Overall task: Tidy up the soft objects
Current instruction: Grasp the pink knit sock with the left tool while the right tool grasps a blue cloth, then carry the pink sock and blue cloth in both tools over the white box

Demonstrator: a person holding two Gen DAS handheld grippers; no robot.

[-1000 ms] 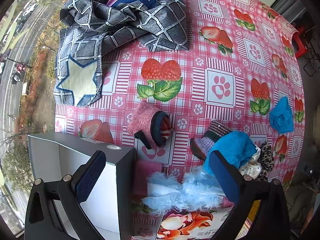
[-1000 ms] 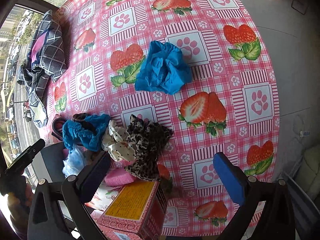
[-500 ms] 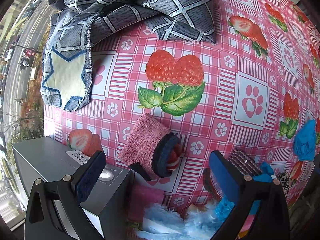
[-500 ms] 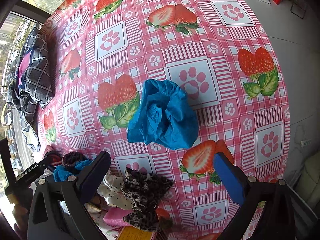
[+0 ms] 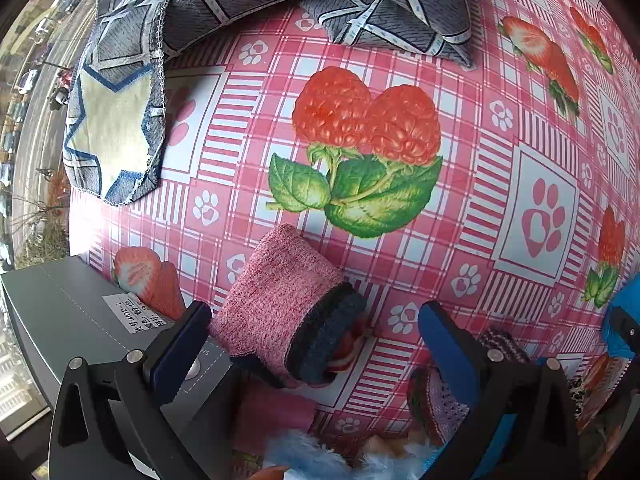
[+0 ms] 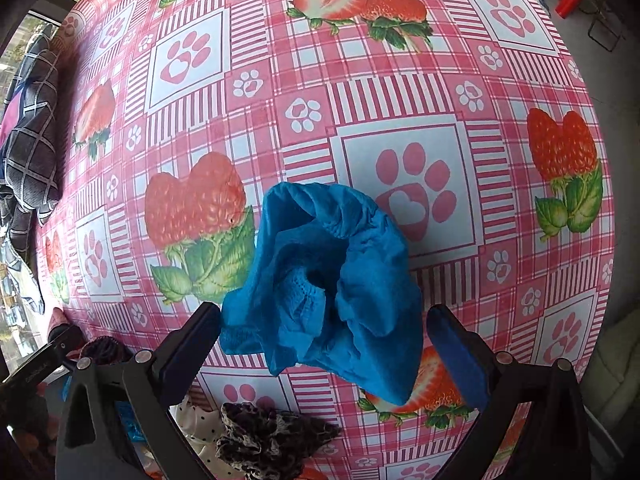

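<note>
A rolled pink knit sock with a dark blue cuff (image 5: 288,312) lies on the strawberry tablecloth (image 5: 400,240). My left gripper (image 5: 316,344) stands open around it, fingers on either side, apart from the fabric. A crumpled blue cloth (image 6: 332,284) lies on the cloth in the right wrist view. My right gripper (image 6: 324,344) is open and straddles its near edge. A leopard-print piece (image 6: 272,436) and a white dotted piece (image 6: 196,424) lie just below the right gripper.
A grey box (image 5: 72,328) stands at the left beside the sock. A grey checked garment with a star patch (image 5: 120,128) covers the far left of the table. A striped knit piece (image 5: 500,344) and pale blue fluffy fabric (image 5: 312,460) lie near the left gripper.
Both grippers have moved forward and down. The pink sock now sits between the left fingers, and the blue cloth between the right fingers. Both stay open.
</note>
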